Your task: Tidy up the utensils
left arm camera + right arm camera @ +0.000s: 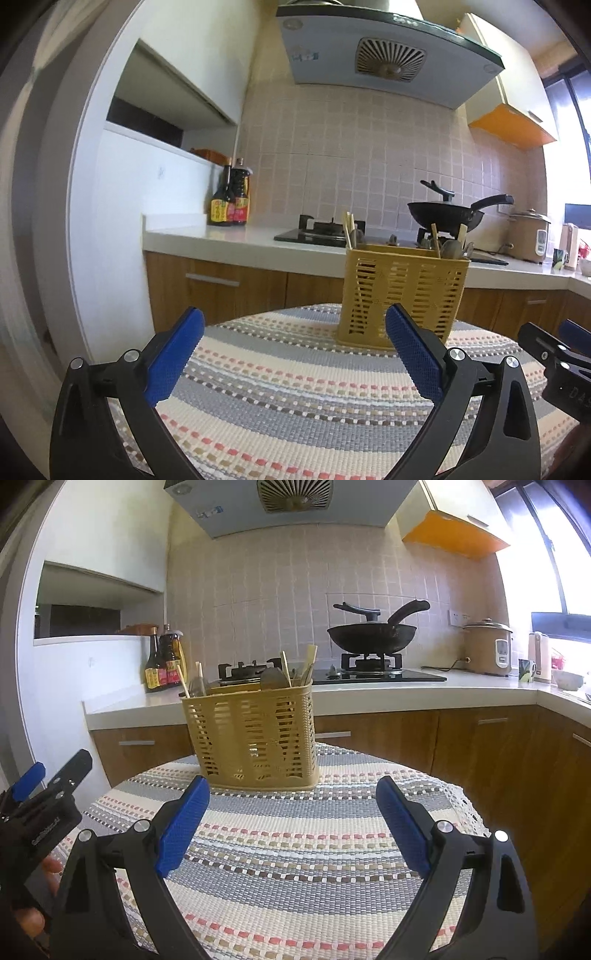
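**Two empty grippers, one full caddy: looks pretty much wrapped up**

Both grippers are spread wide right now with nothing between the blue pads. The left gripper (295,325) has its jaws about as far apart as they go, only bare striped cloth (295,406) between them. Same story for the right gripper (293,794): jaws apart, gripping nothing.

The thing that matters is the yellow utensil caddy (255,738). It stands upright on the cloth, ahead of both grippers. From the left wrist view it sits past the right-hand jaw tip, partly hidden behind that pad. From the right wrist view it's just beyond the left-hand jaw tip and a bit toward the middle. Neither gripper is touching it.

Sticking out of the top you can see chopsticks (183,681) at one end, and a bunch of wooden handles and spoon-type bits (291,672) at the other. Can't tell exactly how the compartments split up inside, the slotted wall hides most of it.

As for progress: I don't see a single loose utensil on the cloth between or around the jaws in either view. So my guess is the sorting is done or basically done. Anything left would have to be lying outside what these cameras catch.
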{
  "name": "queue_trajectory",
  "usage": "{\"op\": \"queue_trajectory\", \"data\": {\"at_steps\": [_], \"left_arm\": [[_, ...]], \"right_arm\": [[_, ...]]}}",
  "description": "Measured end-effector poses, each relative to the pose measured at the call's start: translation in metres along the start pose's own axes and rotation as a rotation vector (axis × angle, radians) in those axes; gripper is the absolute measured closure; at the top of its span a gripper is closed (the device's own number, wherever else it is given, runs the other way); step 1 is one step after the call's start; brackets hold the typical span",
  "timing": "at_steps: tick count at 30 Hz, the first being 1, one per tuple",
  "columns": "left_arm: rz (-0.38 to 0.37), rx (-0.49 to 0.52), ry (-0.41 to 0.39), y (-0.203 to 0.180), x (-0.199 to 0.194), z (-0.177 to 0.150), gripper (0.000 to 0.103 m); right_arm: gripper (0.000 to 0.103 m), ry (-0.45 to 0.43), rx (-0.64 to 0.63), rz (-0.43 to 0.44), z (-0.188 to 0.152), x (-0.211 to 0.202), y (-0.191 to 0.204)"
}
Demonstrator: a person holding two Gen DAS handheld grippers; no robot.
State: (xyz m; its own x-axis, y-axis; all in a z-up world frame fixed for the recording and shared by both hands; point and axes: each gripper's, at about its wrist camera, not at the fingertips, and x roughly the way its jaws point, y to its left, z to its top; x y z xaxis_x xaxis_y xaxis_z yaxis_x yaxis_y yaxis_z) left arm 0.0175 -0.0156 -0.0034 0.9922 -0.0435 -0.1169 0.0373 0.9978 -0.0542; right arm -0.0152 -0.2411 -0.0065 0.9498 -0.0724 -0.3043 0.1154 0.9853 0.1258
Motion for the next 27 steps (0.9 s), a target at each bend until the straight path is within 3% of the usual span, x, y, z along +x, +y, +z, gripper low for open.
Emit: {"op": "queue_trajectory", "data": {"at_steps": [12,27], "left_arm": [[0.012,0.022,-0.004,-0.0045,0.0000,0.0003,0.008],[0.025,0.033,0.009,-0.0062,0.0032,0.0013,0.008]], "right_arm": [[0.016,-0.039,0.012,-0.014,0.0011,-0.0066,-0.0046],[0.012,-0.025,-0.008,-0.021,-0.0002,-0.0028,-0.0024]]}}
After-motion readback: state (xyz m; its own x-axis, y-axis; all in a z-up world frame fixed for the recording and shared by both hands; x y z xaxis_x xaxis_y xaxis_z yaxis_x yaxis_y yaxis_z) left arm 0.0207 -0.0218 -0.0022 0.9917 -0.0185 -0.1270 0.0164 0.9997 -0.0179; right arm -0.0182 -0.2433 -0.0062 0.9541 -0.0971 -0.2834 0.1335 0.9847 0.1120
